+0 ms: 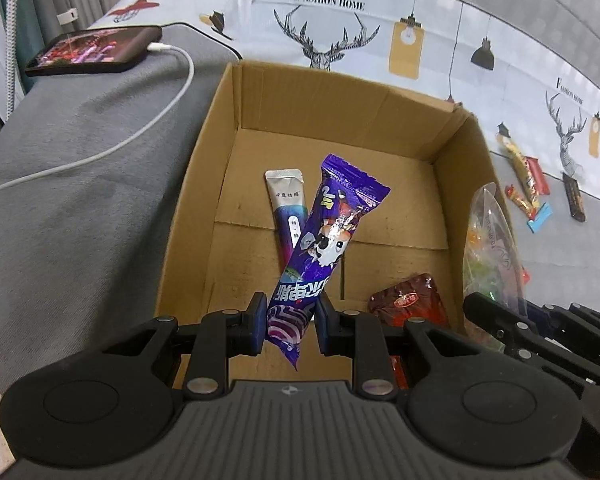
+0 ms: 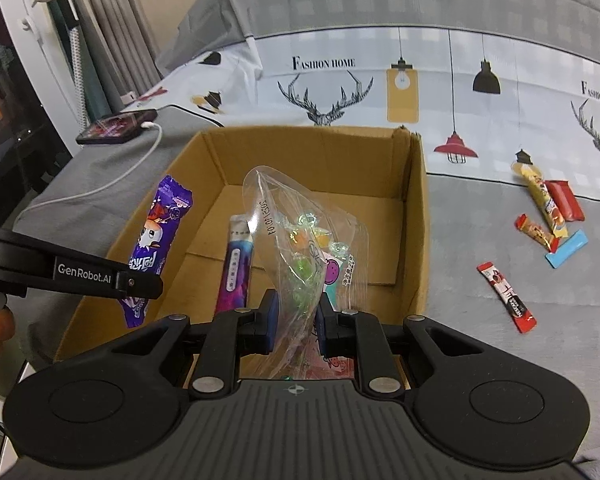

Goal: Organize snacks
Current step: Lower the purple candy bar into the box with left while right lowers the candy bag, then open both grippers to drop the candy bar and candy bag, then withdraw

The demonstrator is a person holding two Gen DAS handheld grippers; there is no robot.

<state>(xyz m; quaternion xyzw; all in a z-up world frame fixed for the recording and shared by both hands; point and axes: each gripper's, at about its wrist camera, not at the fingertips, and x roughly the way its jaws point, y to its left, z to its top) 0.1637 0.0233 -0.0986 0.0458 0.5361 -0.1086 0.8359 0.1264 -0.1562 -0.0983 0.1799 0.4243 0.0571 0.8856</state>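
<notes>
Purple snack packet (image 1: 324, 240) clamped upright in the down-tilted left gripper (image 1: 290, 320) above the cardboard box (image 1: 420, 128); the right gripper (image 2: 296, 320) pinches the clear candy bag (image 2: 300, 248), likewise upright.

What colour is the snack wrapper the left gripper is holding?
Purple, with a cartoon animal and white lettering. The left wrist view shows it best.

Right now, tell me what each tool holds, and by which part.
Left tool: purple snack packet, pinched near its lower end. Right tool: clear candy bag, pinched near its bottom.
</notes>
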